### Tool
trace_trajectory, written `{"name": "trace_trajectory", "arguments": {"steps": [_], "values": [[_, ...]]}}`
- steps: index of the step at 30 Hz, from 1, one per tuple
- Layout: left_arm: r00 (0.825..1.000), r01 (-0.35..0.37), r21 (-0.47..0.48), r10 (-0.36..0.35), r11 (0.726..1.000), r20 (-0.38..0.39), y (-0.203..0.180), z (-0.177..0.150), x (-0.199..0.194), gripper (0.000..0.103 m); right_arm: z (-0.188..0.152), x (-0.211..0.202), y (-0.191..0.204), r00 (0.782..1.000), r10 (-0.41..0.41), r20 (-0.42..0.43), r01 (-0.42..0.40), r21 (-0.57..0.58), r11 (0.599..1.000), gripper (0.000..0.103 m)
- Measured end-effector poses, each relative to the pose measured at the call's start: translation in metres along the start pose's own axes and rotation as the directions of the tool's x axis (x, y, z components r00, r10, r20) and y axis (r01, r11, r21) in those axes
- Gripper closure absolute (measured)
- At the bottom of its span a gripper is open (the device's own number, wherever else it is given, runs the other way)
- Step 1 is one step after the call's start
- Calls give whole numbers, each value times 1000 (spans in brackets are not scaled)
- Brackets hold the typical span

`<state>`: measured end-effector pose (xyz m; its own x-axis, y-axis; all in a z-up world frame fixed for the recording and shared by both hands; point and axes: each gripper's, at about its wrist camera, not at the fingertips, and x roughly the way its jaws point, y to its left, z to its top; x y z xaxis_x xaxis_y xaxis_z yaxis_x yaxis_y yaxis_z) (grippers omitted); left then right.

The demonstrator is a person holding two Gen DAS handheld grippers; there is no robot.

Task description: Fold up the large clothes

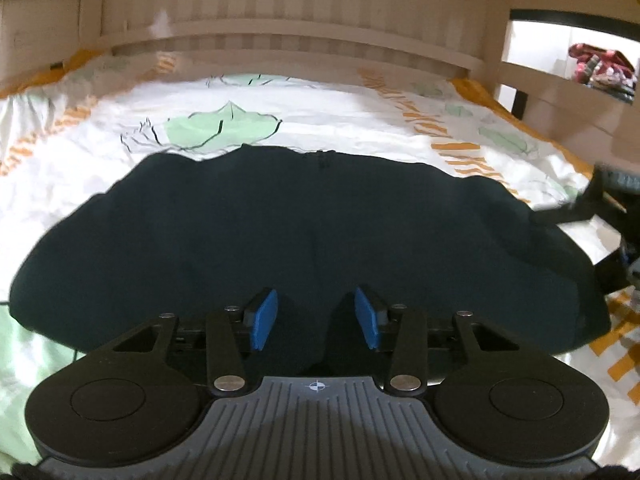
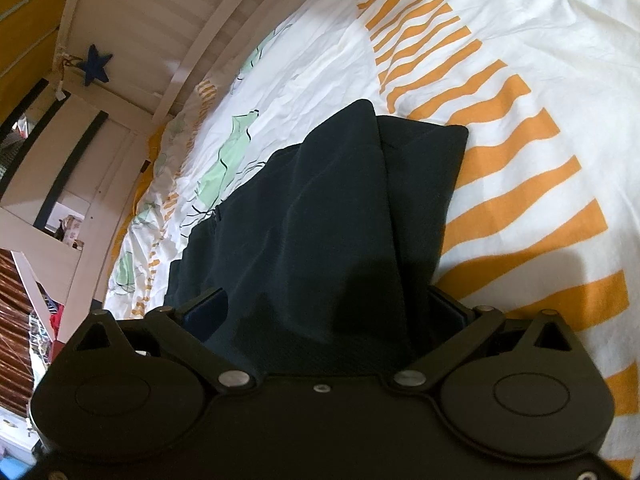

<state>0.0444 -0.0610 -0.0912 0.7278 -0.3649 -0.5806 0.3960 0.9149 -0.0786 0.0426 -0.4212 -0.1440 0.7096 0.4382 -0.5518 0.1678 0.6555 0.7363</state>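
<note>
Cloth [image 1: 304,220] lies on the bedsheet [image 1: 360,120], left claw [image 1: 316,318] wide above it, right claw [image 2: 326,312] wide around its edge.

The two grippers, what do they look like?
The left gripper has bright blue finger pads, black link arms with silver rivets, round black discs and a ribbed grey plate with a small crosshair mark. The right gripper looks all black, with matching rivets.

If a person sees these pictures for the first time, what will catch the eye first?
A large dark garment lies spread across the middle of the bedsheet, white with orange stripes and green leaves. The left gripper stands open over its near edge; at the right gripper, dark cloth fills the gap.
</note>
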Motion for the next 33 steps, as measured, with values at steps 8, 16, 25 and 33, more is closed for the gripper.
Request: {"name": "trace_trajectory", "arguments": {"steps": [8,16,25,33], "values": [[1000,6,-28,-5,1000,24,6,10,-11,61,0,-3,7,1000,-22,7,22,-15,1000,68],[1000,17,-29,-17,999,-19,20,-1,4,60,7,-26,56,999,0,51,4,-64,998,73],[999,51,-102,-52,994,-6,31,-5,1,62,26,4,171,985,171,-6,-170,-158,973,75],[995,72,-194,-83,978,-49,52,-6,-25,66,-4,117,249,947,243,-208,-284,-199,938,76]]}}
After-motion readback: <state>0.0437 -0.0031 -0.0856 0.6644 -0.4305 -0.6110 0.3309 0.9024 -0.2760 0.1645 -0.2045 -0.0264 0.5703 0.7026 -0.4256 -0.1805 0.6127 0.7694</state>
